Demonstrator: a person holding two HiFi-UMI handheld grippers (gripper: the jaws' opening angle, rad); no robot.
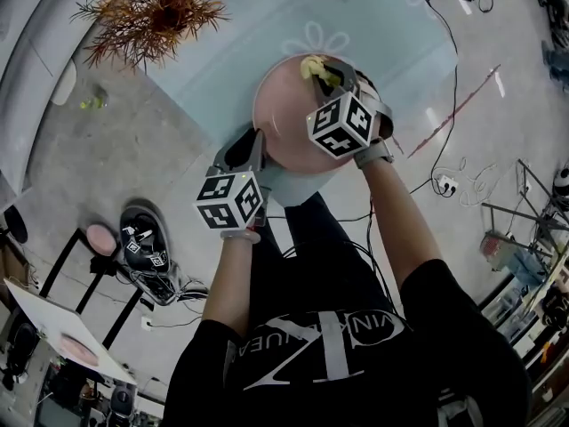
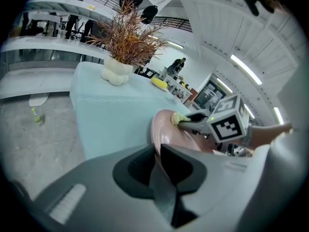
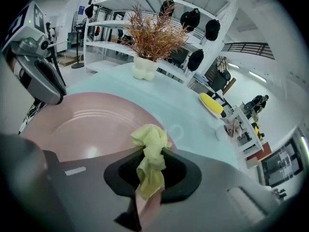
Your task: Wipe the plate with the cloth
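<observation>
Head view: the grey floor fills most of the picture, with cables at the right. Only this view shows both tools from above, at opposite edges of the plate.
Surface: pale blue, beyond the person. The two tool views show it stretching back to the plant.
Plant: dried and brown, at the far left corner of the surface. Its white pot shows only in the tool views.
Plate: pink and round, held over the near edge of the surface. The left gripper view sees it nearly edge-on and tilted, while the right gripper view looks down into its face. I cannot tell whether it touches the surface.
Left tool: clenched on the near rim of the plate, with the rim wedged between the jaws. The right gripper view shows it at the plate's edge on the left.
Right tool: at the far rim of the plate, its jaws closed on the cloth. The left gripper view shows it reaching in from the right.
Cloth: yellow and bunched, sticking out of the right tool's jaws. It lies against the far rim of the plate.
Yellow thing: on the far surface, seen clearly only in the right gripper view.
</observation>
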